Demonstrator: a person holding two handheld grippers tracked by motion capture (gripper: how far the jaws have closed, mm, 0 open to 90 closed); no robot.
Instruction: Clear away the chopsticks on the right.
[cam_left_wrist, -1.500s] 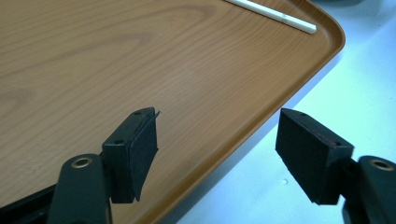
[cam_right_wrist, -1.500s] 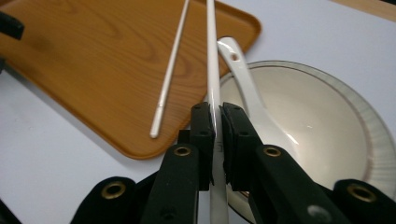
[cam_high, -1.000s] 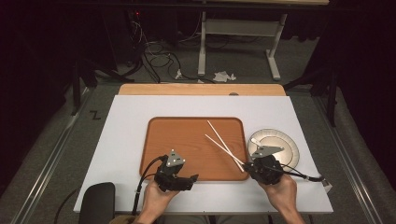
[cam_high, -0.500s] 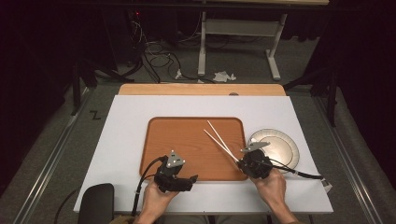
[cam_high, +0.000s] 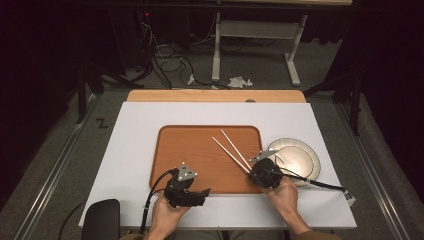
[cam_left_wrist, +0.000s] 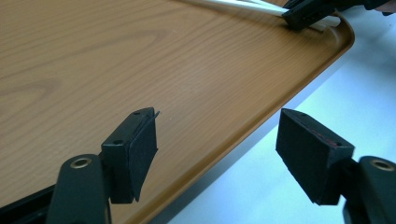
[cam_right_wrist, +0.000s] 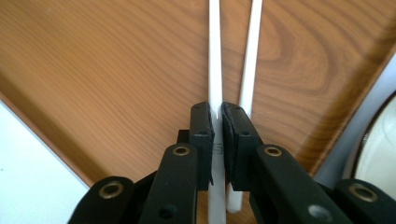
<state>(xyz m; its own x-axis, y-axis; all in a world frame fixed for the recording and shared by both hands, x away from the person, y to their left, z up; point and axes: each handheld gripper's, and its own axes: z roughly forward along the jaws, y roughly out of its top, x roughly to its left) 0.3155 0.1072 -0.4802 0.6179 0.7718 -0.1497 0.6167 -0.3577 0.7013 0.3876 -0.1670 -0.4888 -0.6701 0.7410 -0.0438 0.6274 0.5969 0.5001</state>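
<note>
No brand, label or writing can be read anywhere. A tray (cam_high: 200, 150) of brown wood-grain laminate, rectangular with rounded corners and a low raised rim, lies on a smooth white tabletop (cam_high: 135, 135); a strip of bare light wood (cam_high: 215, 96) runs along the far edge. Two thin white chopsticks (cam_high: 232, 150) lie slantwise on the right half of the tray, close together and nearly parallel. Just beside the tray's right edge sits a round plate (cam_high: 305, 155), pale with a darker rim and a glossy face.

The right gripper (cam_high: 264, 172) is at the near right corner of the tray, its black padded jaws closed on the near end of one chopstick (cam_right_wrist: 214, 70); the second chopstick (cam_right_wrist: 250, 70) lies free just beside the jaws. The left gripper (cam_high: 186, 192) hangs over the tray's near edge, jaws wide apart and holding nothing; in the left gripper view one jaw is over the wood grain and the other over the white tabletop.

Around the tabletop the room is dark: grey carpet, tangled cables (cam_high: 170, 60) on the floor, a white metal stand (cam_high: 255, 35) and a crumpled scrap of paper (cam_high: 239, 81).
</note>
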